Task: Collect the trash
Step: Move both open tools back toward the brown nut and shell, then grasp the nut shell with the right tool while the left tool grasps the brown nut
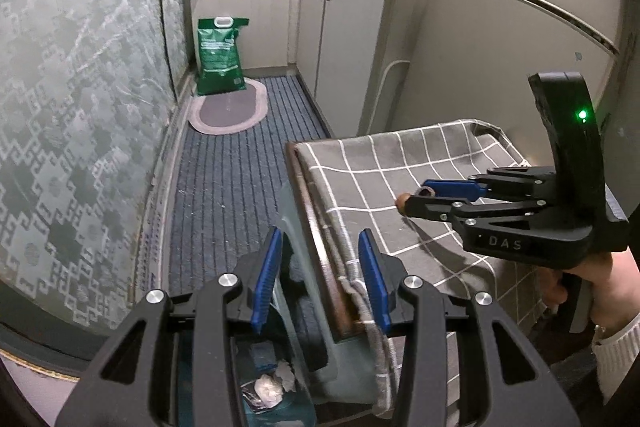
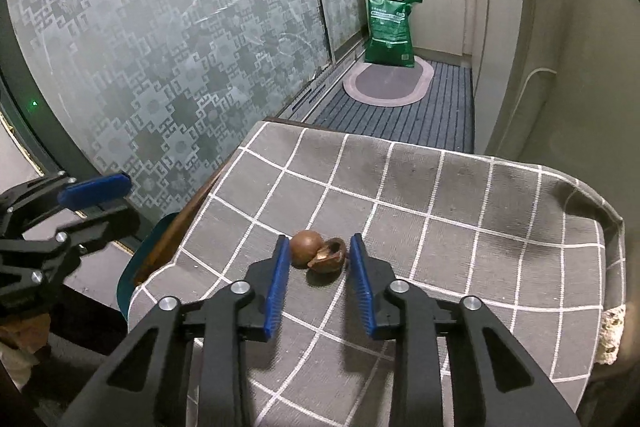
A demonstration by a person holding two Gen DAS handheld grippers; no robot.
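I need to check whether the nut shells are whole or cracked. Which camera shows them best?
The right wrist view: both nut shells lie unobstructed on the cloth between the open right gripper, one round, one cracked open. The left wrist view shows them only partly, behind the fingertips.

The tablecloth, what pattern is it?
Grey tablecloth with a white grid of squares, clearest in the right wrist view.

Left wrist: beside table's left edge, faces far kitchen, low, close | Right wrist: above checked tablecloth (image 2: 420, 195), faces same way | Shared: tablecloth (image 1: 400, 163), green bag (image 1: 220, 57), floor mat.
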